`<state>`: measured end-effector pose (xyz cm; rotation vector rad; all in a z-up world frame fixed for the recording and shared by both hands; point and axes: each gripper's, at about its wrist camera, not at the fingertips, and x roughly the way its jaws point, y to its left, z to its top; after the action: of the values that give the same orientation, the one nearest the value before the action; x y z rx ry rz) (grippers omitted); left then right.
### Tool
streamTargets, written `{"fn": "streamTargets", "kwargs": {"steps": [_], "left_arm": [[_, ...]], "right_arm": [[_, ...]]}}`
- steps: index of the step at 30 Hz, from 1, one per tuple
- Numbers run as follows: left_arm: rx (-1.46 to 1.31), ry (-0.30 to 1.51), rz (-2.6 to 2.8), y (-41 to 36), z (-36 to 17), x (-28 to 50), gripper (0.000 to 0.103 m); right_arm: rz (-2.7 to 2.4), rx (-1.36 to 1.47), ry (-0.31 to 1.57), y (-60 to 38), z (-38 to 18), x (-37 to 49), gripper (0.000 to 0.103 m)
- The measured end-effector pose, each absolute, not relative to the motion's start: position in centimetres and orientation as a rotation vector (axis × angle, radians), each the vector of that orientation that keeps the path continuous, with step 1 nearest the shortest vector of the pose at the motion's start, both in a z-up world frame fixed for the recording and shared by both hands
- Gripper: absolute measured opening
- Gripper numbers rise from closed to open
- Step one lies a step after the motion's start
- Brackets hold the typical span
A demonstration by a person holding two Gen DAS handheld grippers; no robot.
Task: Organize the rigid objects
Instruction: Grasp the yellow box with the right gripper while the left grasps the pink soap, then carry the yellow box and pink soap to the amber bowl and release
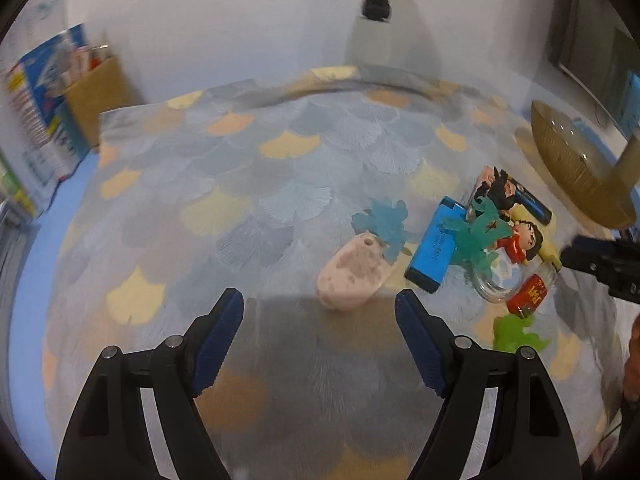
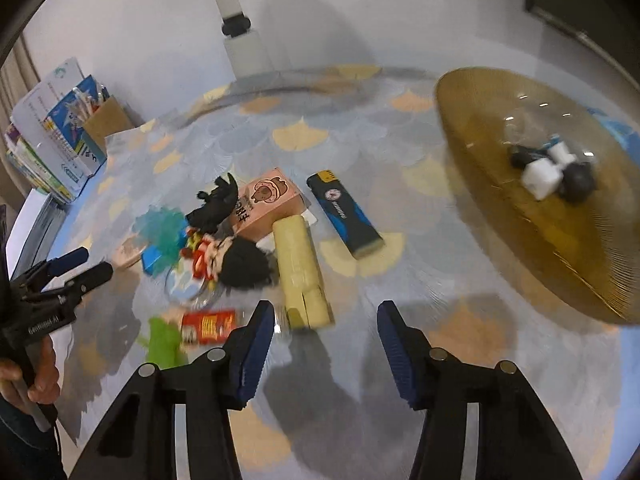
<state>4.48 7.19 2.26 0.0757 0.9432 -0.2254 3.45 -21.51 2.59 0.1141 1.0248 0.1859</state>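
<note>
Toys and small items lie in a loose cluster on the bench (image 2: 400, 128), which is covered by a cloth printed with grey, yellow and peach fan shapes. In the right wrist view, the cluster holds a pink box (image 2: 267, 205) printed with a brown cartoon face, a black figurine (image 2: 214, 206) resting against its left side, a doll with black hair (image 2: 232, 262), a cream-coloured block (image 2: 302, 272) lying lengthwise just beside the doll, and a black-and-blue lighter (image 2: 346, 214) a little apart on the right. A red packet (image 2: 208, 326) and a green toy (image 2: 164, 340) lie nearest the camera, touching or nearly touching; blur prevents a firmer reading. A golden bowl (image 2: 500, 240) stands well apart on the right and contains a white cube (image 2: 542, 178) and dark round pieces, all blurred. The right hand-held gripper (image 2: 326, 338) hovers above the cloth with its jaws spread wide and nothing between them; the near end of the cream-coloured block lies just ahead of its left finger. In the left wrist view, the left hand-held gripper (image 1: 319, 320) is likewise spread and holds nothing, with a pale pink case (image 1: 354, 274) lying just ahead of the gap. A blue box (image 1: 434, 248), a teal toy (image 1: 478, 236) and a light blue toy (image 1: 386, 226) lie beyond it. Books (image 2: 48, 144) and a cardboard box (image 2: 108, 122) stand at the far left edge.
</note>
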Motion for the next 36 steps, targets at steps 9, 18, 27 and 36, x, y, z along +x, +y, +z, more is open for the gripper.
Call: {"fn": "streamTargets", "kwargs": {"steps": [9,18,27,36], "left_arm": [[0.148,0.955,-0.299,5.5,0.9,7.3,0.058],[0.115,0.936,-0.301,5.1,1.4,5.0,0.031],[0.108,0.936,-0.349,4.2,1.6,-1.7,0.031],[0.137,0.927,-0.345,1.9,1.0,-4.9,0.037]], "right_arm": [[0.154,-0.115,0.979,-17.9,1.0,5.8,0.050],[0.170,-0.069,0.967,-19.4,1.1,5.5,0.024],[0.204,-0.029,0.986,-21.6,1.3,-1.8,0.023],[0.239,-0.076,0.980,-20.6,0.9,-6.7,0.024]]}}
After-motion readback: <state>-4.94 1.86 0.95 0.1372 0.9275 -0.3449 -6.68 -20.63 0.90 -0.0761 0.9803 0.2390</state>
